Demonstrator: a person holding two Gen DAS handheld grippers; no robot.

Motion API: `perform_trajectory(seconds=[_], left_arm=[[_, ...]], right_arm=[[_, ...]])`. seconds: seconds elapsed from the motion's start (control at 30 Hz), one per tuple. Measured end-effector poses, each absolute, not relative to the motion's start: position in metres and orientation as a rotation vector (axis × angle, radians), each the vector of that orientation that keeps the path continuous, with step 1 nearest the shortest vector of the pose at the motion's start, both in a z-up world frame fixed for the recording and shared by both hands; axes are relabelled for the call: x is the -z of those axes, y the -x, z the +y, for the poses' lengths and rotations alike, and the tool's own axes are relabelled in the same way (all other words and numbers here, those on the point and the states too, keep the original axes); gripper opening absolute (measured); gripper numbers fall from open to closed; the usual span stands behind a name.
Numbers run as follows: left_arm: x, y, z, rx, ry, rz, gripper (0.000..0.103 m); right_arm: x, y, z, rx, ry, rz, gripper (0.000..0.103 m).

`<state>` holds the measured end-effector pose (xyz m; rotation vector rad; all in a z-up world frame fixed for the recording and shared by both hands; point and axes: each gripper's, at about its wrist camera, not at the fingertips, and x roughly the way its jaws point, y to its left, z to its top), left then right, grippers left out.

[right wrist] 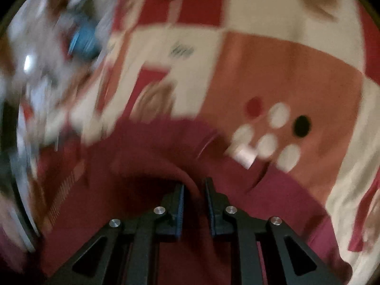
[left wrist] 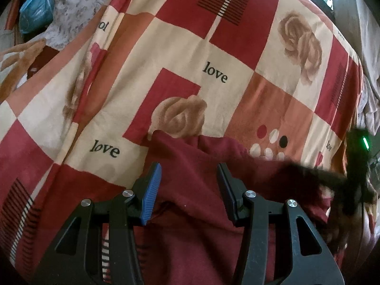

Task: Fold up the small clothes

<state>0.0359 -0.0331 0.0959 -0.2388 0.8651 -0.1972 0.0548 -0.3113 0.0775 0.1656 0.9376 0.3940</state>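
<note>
A small maroon garment point(left wrist: 190, 173) lies on a patterned bedsheet point(left wrist: 213, 54) with red and cream squares, roses and "love" print. My left gripper point(left wrist: 189, 169) is open just above the garment, its blue-padded fingers point(left wrist: 152, 190) apart over the cloth. In the blurred right wrist view the maroon garment point(right wrist: 166, 147) bulges up in front of my right gripper point(right wrist: 194, 185), whose jaws stand narrowly apart with cloth between them. A small white tag point(right wrist: 245, 157) shows on the garment. The right gripper appears as a dark blur in the left wrist view point(left wrist: 337, 180).
A blue bag point(left wrist: 35, 11) and floral fabric point(left wrist: 76, 7) lie at the far left of the bed. Pale crumpled cloth point(left wrist: 368, 109) sits past the bed's right edge. The sheet stretches ahead beyond the garment.
</note>
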Motion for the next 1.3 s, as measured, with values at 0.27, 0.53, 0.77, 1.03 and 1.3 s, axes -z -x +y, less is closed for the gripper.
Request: perform_trajectory(seconds=[0.27,0.53,0.77,1.03,1.3], left_arm=[[-0.096,-0.038,-0.034,0.205,0.238,0.876,0.048],[-0.097,-0.036,-0.038,0.212,0.222,0.876,0.048],[-0.095,-0.04,-0.031,0.206,0.254,0.886,0.048],[-0.099,-0.04,-0.027,0.202,0.263,0.878,0.048],[-0.106,-0.037,-0.013,0.18,0.312,0.845,0.048]], right_arm=[[-0.09,-0.072,-0.348,-0.244,-0.31,0.885,0.041],[-0.063,-0.071,-0.251,-0.333,0.042,0.899,0.052],[-0.025,-0.124,-0.238,-0.259,0.051,0.986,0.047],[-0.041,-0.132,-0.301,-0.263,-0.256,0.973,0.009],[-0.1,-0.074,-0.3,-0.533,-0.397,0.866,0.008]])
